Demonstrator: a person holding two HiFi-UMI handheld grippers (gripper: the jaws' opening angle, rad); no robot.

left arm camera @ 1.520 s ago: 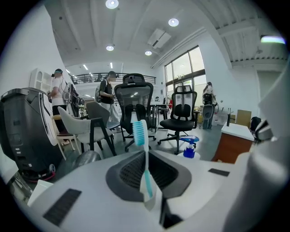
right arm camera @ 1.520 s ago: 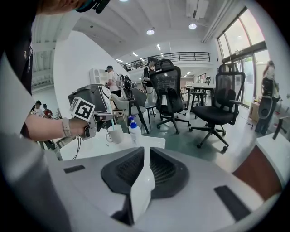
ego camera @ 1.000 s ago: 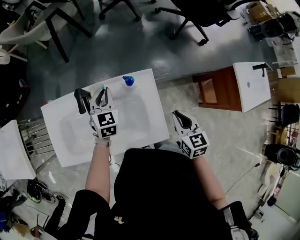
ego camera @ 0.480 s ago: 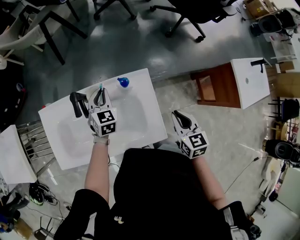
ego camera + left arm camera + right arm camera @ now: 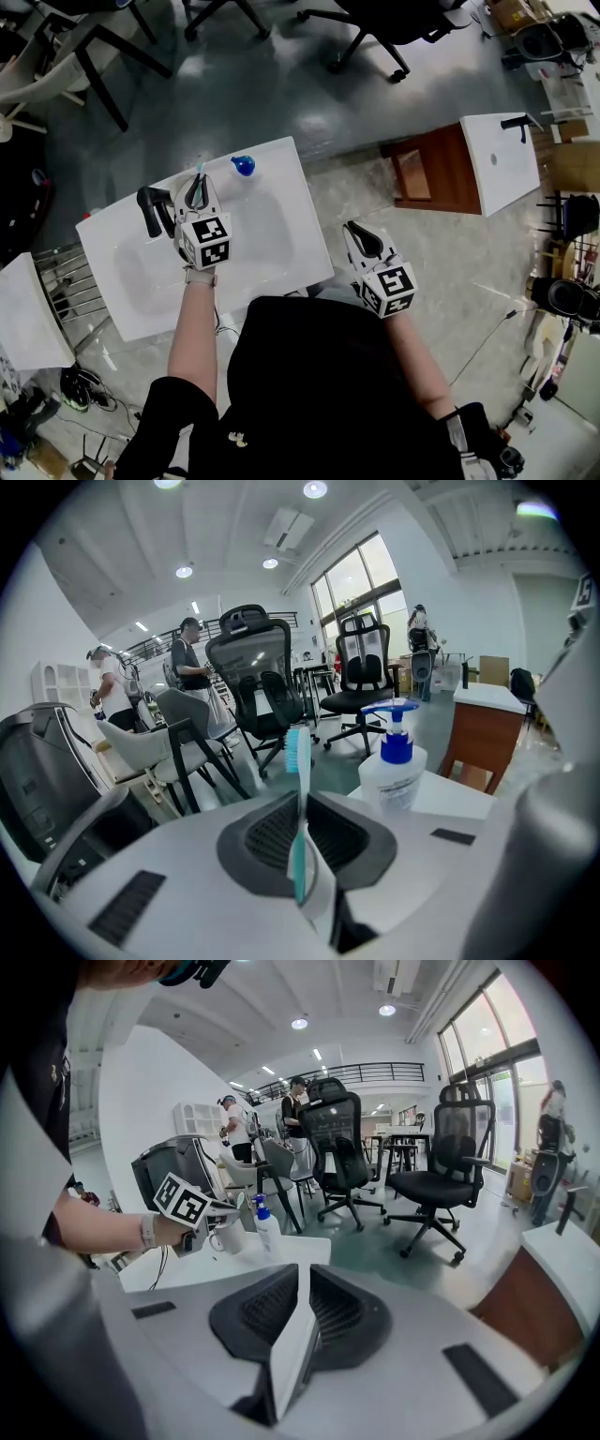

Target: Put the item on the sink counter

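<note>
– Two sinks were in sight, weren't they?

– Yes. From the head view, the big white sink counter (image 5: 302, 211) sat right in front of the person. A second, smaller sink (image 5: 499, 167) stood well apart at the right, beside a brown wooden cabinet (image 5: 427, 178). Black office chairs (image 5: 375, 33) stood on the grey floor beyond.

– And the grippers?

– The left gripper (image 5: 199, 190) was over the back edge of the sink counter, between the black faucet (image 5: 150, 211) and the soap bottle (image 5: 243, 166). Its jaws were pinched on a teal toothbrush (image 5: 298, 794). The right gripper (image 5: 362, 240) hung off the counter's right side, over the stone floor. Its jaws were pressed together with nothing between them (its own view showed that plainly).

– How was the toothbrush sitting?

– Upright between the pads, with the bristle end pointing up and away from the gripper body. In the left gripper view the soap bottle, clear with a blue pump, stood on the counter just right of it.

– Was the toothbrush touching the counter?

– I couldn't tell, because the gripper hid its lower end.

– Anything smaller?

– A white mug (image 5: 228, 1237) stood on the counter by the left gripper's tips, near the soap bottle, as seen from the right gripper view.
</note>
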